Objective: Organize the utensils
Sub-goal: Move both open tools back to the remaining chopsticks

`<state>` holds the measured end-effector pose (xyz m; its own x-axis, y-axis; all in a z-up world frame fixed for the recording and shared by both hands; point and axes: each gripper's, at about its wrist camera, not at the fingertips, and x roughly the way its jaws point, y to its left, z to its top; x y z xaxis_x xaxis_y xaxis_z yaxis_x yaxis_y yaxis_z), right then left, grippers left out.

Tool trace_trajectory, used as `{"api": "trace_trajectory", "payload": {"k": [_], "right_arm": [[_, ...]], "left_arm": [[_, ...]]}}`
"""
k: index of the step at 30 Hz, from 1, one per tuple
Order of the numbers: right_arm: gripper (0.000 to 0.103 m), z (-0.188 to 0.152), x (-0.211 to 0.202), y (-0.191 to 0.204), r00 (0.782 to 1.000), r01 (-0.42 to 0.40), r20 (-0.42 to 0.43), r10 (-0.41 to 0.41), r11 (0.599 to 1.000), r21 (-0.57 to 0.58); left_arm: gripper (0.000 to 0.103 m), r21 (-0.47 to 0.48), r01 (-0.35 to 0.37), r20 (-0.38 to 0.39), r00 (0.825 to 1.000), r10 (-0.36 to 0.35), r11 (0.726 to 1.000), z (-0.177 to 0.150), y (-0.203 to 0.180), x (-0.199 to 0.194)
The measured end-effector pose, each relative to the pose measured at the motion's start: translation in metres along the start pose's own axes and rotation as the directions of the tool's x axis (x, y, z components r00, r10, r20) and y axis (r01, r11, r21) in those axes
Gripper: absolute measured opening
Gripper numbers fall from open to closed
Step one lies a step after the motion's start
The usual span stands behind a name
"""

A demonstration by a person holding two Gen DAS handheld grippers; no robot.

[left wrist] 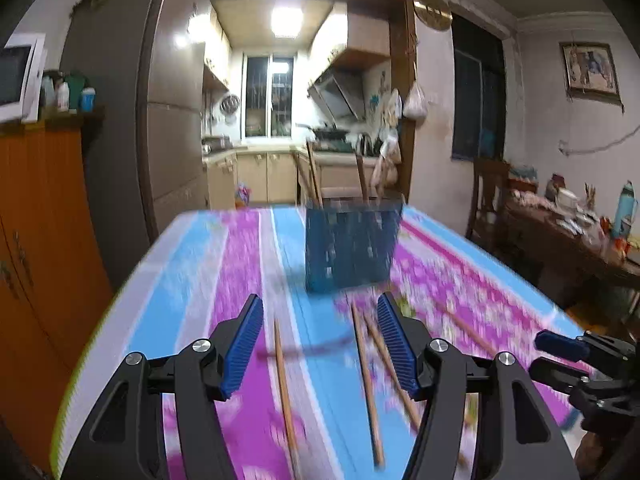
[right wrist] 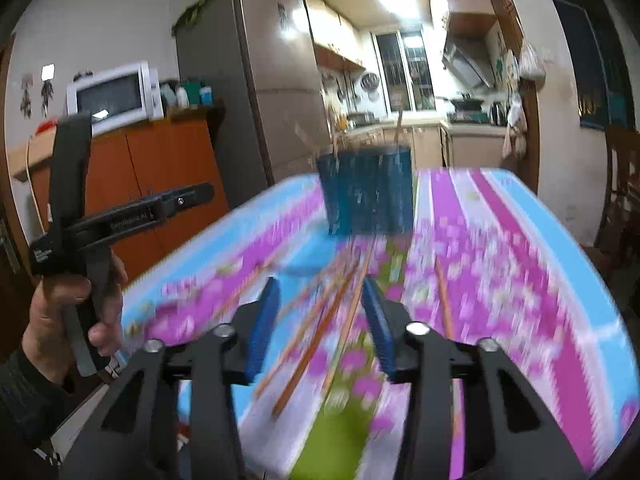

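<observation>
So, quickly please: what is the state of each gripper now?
Left gripper: open, holding nothing, above the chopsticks.
Right gripper: open, holding nothing.

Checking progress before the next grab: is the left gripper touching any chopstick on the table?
Apart. The left wrist view shows the left gripper open, chopsticks lying on the tablecloth between its fingers, unclamped.

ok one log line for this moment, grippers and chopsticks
left gripper: open, empty | right gripper: open, empty | chopsticks: loose on table | blue holder: upright, some sticks inside
</observation>
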<state>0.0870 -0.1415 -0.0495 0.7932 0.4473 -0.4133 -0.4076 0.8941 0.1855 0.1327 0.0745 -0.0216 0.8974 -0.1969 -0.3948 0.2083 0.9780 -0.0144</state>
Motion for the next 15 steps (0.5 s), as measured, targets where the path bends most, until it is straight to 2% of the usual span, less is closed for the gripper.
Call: {"api": "trace_trajectory", "payload": {"k": [4,7,10,15], "right_arm": [[0.026,-0.037,0.01,0.025,0.998,-0.007,-0.064,0.007,1.0,-0.001],[0.022,-0.059,0.017,0.04,0.995,0.005,-0.097,-0.007,1.0,-0.02],[0.015,-0.07,0.023,0.048,0.994,0.046,-0.1,-0.048,0.999,-0.025],[0.013,-0.079,0.03,0.042,0.988,0.112,-0.108,-0.111,0.994,0.005]], "left_arm": [[0.061,0.014,0.056,-0.059,0.997,-0.055,0.998,-0.044,-0.004,-0.005],[0.061,0.026,0.087,-0.083,0.993,-0.085,0.996,-0.063,-0.007,-0.003],[0.059,0.023,0.138,-0.101,0.986,-0.135,0.99,-0.078,-0.008,0.0],[0.056,0.084,0.196,-0.111,0.976,-0.186,0.977,-0.097,-0.019,0.004]]}}
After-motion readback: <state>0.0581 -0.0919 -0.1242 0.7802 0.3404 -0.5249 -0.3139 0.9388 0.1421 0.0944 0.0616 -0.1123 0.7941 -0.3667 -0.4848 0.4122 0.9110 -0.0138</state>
